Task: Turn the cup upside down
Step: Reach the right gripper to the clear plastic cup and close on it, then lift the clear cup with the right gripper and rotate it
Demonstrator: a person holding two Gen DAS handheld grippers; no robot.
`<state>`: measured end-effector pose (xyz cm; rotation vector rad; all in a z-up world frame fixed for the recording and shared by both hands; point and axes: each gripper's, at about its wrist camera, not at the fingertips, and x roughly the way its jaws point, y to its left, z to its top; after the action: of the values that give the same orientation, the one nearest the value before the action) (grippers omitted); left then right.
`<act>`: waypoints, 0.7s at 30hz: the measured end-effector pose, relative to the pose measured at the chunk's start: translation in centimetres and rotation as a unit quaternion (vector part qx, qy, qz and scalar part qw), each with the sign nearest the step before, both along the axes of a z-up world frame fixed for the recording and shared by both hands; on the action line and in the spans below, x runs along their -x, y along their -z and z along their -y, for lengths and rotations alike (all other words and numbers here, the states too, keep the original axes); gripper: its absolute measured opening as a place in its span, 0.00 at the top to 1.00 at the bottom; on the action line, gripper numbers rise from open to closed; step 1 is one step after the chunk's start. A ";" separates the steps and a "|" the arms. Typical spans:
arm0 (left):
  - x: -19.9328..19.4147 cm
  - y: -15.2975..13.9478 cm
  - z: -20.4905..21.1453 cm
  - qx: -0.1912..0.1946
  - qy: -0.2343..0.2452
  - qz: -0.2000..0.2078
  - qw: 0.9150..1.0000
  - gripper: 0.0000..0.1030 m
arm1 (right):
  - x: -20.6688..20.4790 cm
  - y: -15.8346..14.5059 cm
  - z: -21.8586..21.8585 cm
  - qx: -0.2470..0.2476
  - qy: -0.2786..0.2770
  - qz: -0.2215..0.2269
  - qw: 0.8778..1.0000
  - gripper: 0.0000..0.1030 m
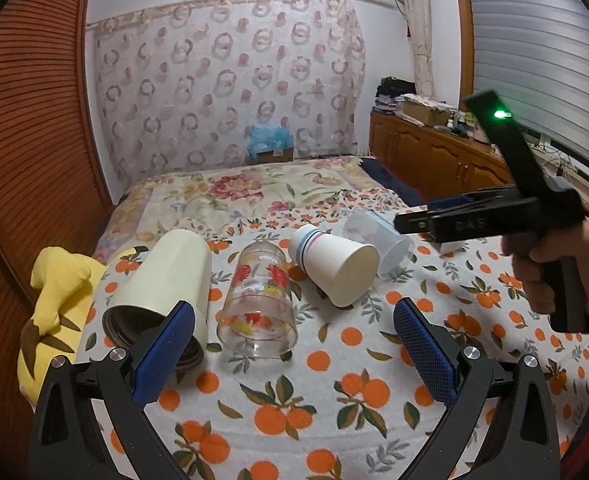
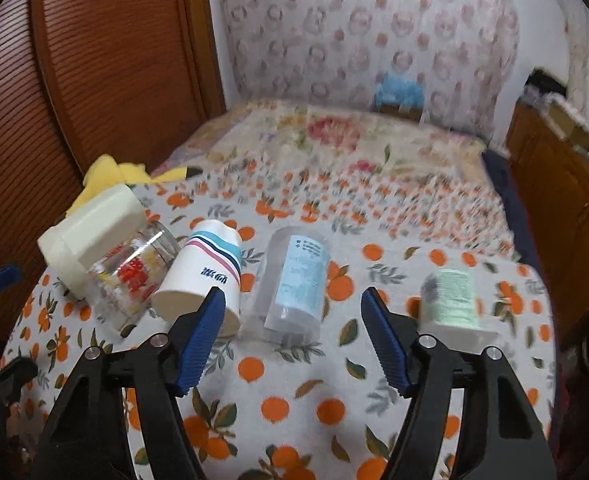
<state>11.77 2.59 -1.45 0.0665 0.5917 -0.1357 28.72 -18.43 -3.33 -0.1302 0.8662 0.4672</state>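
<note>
Several cups lie on their sides on the orange-print cloth: a cream mug (image 1: 166, 276) (image 2: 94, 236), a clear glass with red and yellow print (image 1: 258, 304) (image 2: 134, 272), a white paper cup with stripes (image 1: 334, 268) (image 2: 202, 276) and a frosted plastic cup with a blue label (image 1: 378, 240) (image 2: 294, 284). A cup with a green label (image 2: 452, 304) stands mouth down at the right. My left gripper (image 1: 294, 344) is open, just before the glass. My right gripper (image 2: 292, 340) is open, just before the frosted cup; it also shows in the left wrist view (image 1: 418, 220).
A yellow plush toy (image 1: 58, 292) lies at the cloth's left edge by the wooden louvred door (image 1: 26, 120). A floral bedspread (image 1: 234, 192) stretches behind. A wooden cabinet (image 1: 434, 156) stands at the right. A box with a blue bag (image 1: 270, 144) sits by the curtain.
</note>
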 end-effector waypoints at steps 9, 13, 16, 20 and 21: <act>-1.8 1.3 -0.2 0.007 -0.011 -0.016 1.000 0.06 | -4.3 2.1 -2.2 0.018 0.016 -0.065 0.998 0.30; -1.6 1.5 -0.1 0.011 -0.007 -0.019 1.000 0.06 | -5.5 3.1 -2.7 0.018 0.026 -0.093 0.995 0.31; -1.3 1.7 0.2 0.010 -0.003 -0.020 1.000 0.06 | -6.1 3.8 -2.9 0.017 0.032 -0.108 0.994 0.34; -1.0 1.8 0.4 0.013 0.001 -0.023 1.000 0.06 | -6.2 4.3 -2.8 0.021 0.041 -0.116 0.992 0.42; -0.9 1.8 0.4 0.015 0.001 -0.024 1.000 0.06 | -6.1 4.1 -2.7 0.024 0.045 -0.116 0.992 0.42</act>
<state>12.69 2.24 -3.30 0.0353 0.6369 -0.1484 34.86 -15.77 -7.47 -0.0815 1.1066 0.3811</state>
